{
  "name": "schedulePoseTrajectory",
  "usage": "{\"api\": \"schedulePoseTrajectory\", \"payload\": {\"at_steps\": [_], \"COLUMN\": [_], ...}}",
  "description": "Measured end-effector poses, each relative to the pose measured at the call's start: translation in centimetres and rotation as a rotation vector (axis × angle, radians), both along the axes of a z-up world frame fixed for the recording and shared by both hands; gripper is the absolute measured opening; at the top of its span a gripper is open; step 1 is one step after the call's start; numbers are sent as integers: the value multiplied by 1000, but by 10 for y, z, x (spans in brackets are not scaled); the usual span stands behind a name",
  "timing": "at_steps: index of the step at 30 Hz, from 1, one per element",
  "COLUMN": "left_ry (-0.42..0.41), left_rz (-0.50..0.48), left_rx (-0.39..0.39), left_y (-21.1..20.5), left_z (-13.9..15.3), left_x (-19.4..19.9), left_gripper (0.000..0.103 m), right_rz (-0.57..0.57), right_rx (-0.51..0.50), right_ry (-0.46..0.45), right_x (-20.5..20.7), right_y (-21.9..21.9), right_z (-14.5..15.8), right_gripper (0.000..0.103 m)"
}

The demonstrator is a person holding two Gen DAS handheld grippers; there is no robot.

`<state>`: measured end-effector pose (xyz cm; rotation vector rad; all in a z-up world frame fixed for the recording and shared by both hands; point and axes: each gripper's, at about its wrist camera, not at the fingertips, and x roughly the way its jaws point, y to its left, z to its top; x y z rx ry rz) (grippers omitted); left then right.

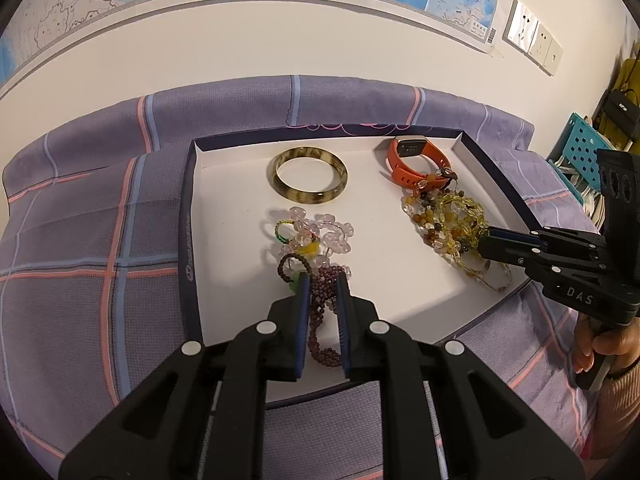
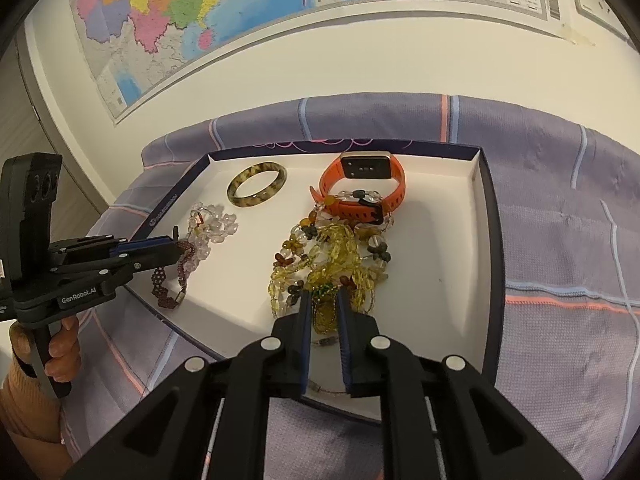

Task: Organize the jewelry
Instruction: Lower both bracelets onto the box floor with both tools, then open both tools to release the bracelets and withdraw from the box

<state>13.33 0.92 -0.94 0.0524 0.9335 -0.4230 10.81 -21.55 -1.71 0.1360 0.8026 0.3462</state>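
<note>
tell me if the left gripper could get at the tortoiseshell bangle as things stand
Probably not straight away: the left gripper is shut on the dark red bead bracelet. The bangle lies alone beyond the pink bead pile.

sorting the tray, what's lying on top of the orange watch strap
A beaded strand of clear and amber beads lies across the front of the orange watch strap, running down into the yellow bead pile. The strap beneath those beads is covered.
</note>
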Motion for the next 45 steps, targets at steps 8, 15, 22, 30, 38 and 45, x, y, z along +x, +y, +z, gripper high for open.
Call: {"api": "schedulePoseTrajectory", "payload": {"at_steps": [8,15,22,30,38,45], "left_ry": [0,-21,-25,-51,-111,-129], "left_rz": [3,-4,-8,3,31,77], "left_rx": [-1,-9,-17,0,35,38], "left_y": [1,2,7,7,5,7], "left_z": [-1,3,3,5,11,13], "left_x": [-3,-11,-21,-33,-52,-65], "left_gripper": [20,33,39,54,88,96], "right_rz": [-2,-11,-12,-19,-31,-40], "right_rx": [-19,-21,-16,-15,-68,-119], "right_ry": [-4,-18,-33,-53,-78,-124], "right_x": [-2,-7,-12,-20,-32,-49], "right_y": [2,3,2,2,9,19], "right_z": [0,2,5,9,9,13], "right_gripper": [15,29,32,53,67,80]}}
